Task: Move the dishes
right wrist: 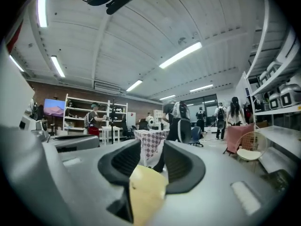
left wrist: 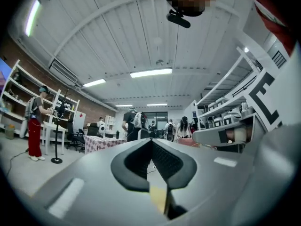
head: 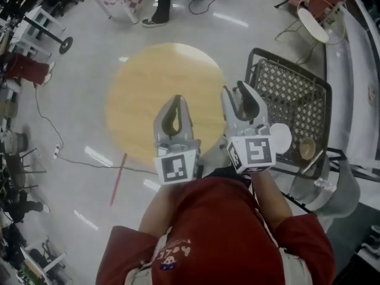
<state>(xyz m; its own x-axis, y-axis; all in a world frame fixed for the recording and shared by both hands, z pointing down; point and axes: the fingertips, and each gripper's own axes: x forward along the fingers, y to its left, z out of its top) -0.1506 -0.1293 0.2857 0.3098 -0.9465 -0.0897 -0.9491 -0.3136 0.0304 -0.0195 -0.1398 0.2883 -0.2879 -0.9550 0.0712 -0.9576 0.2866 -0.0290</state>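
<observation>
Left gripper [head: 177,100] closed on nothing, right gripper [head: 234,88] gaping, empty. That white plate [head: 281,137] looks stiff, slick, breakable: take its rim.

Your right gripper [head: 236,92] covers part of the white plate [head: 282,136] on the mesh cart [head: 297,88]. Beyond the round table [head: 142,82], the person [head: 161,2] is cut off above the legs by the picture's top edge.
</observation>
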